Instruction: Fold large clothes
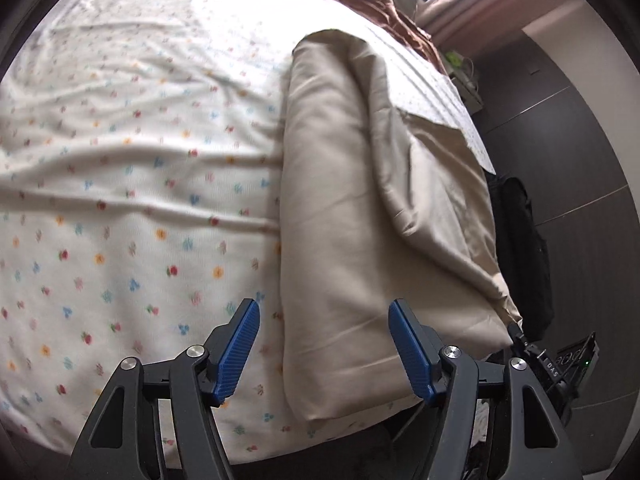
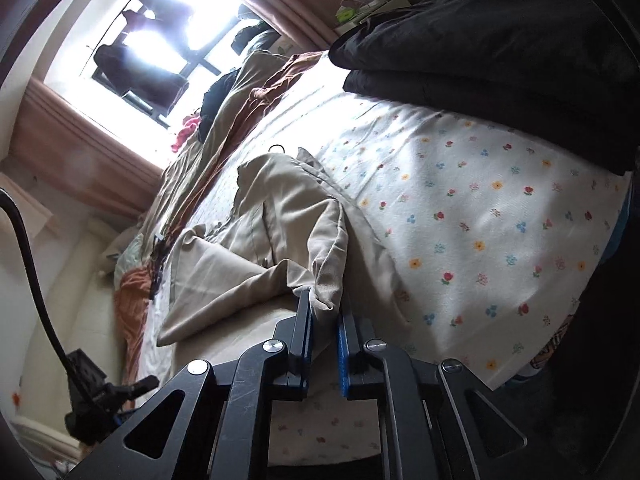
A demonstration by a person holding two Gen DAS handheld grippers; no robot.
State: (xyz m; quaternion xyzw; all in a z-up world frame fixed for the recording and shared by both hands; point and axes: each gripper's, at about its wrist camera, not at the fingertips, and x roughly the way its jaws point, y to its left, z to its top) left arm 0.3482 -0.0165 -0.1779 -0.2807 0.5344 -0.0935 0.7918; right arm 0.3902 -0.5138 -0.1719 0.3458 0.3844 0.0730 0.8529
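Your right gripper [image 2: 324, 320] is pinched on a corner of the beige garment [image 1: 340, 200], which lies on the floral sheet [image 1: 120, 180]. Left gripper [image 1: 324, 344] hangs wide open, empty, over the garment's near edge. Grab that edge first, then carry both corners across evenly.

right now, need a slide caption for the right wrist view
Right gripper pinches a fold of the beige jacket on the floral bedsheet, beside folded black clothes.

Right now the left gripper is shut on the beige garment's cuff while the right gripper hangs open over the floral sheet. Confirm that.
Sides swapped. The right wrist view shows the right gripper shut on the beige garment; the left wrist view shows the left gripper open over the floral sheet.
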